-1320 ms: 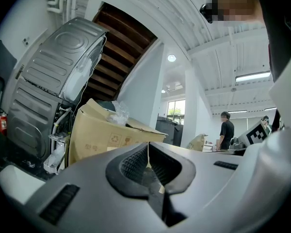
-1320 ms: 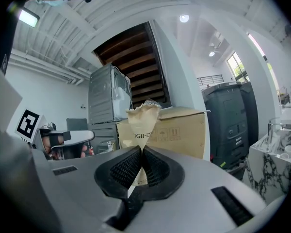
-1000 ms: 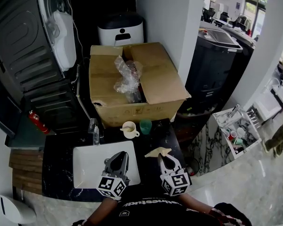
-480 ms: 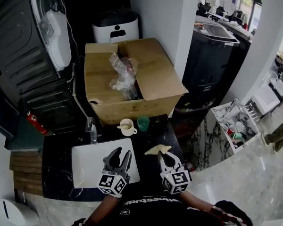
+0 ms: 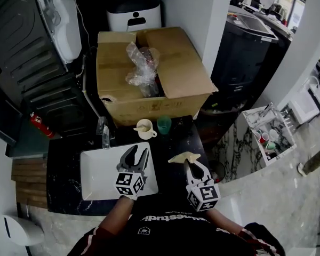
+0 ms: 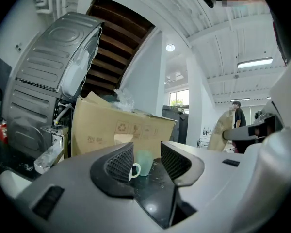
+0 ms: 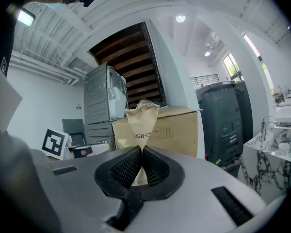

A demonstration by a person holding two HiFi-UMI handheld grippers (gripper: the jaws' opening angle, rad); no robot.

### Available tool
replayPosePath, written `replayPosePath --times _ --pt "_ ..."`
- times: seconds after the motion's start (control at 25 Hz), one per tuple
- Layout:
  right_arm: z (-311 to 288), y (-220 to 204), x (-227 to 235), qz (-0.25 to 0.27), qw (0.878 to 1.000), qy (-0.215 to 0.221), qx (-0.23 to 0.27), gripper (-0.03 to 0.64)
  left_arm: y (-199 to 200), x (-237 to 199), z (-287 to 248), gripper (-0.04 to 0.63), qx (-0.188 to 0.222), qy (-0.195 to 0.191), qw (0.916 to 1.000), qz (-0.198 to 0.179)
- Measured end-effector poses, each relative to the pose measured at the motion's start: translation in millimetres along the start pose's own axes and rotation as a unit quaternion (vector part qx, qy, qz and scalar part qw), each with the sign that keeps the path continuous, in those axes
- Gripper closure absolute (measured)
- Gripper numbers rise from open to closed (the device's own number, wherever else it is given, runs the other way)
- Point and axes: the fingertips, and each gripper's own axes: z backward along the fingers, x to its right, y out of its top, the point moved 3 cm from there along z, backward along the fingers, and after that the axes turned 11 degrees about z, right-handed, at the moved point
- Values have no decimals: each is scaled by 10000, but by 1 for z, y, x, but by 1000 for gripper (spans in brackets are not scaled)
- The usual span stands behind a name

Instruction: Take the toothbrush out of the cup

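A white mug (image 5: 144, 129) and a green cup (image 5: 164, 125) stand on the black counter in front of a cardboard box (image 5: 149, 73). I cannot make out a toothbrush in either. My left gripper (image 5: 139, 151) hovers over the white sink (image 5: 98, 175); its jaws have just opened and nothing is between them. In the left gripper view the green cup (image 6: 144, 162) and the mug's handle (image 6: 134, 169) show far off between the open fingers of the left gripper (image 6: 146, 152). My right gripper (image 5: 191, 164) is shut on a tan paper wrapper (image 5: 181, 157), which stands up from the right gripper (image 7: 141, 152) as a cone, the wrapper (image 7: 141, 123).
A faucet (image 5: 104, 135) stands at the sink's back left. Crumpled plastic (image 5: 142, 68) fills the open box. A red fire extinguisher (image 5: 41, 126) lies at the left, and a black bin (image 5: 245, 52) stands at the right.
The left gripper's jaws went from shut to wide open, and it moved forward over the sink toward the cups. The right gripper stayed put with the paper.
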Motion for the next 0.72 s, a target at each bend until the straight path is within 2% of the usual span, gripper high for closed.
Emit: replayPosePath --times 0.16,0.4,0.64,0.72 --pt "3 -1 5 -26 10000 -82 -10 577 -15 -28 -34 426 -197 130 9997 -70" --pt "9 -4 11 -33 9998 -170 -70 577 -28 -70 -85 426 -508 403 9978 116" --pt "9 -2 16 -53 9997 -229 -89 578 -28 -75 -113 426 -602 410 9972 156" --pt "7 -3 16 -69 9997 -226 -102 578 -26 -76 -116 461 -590 453 9971 140"
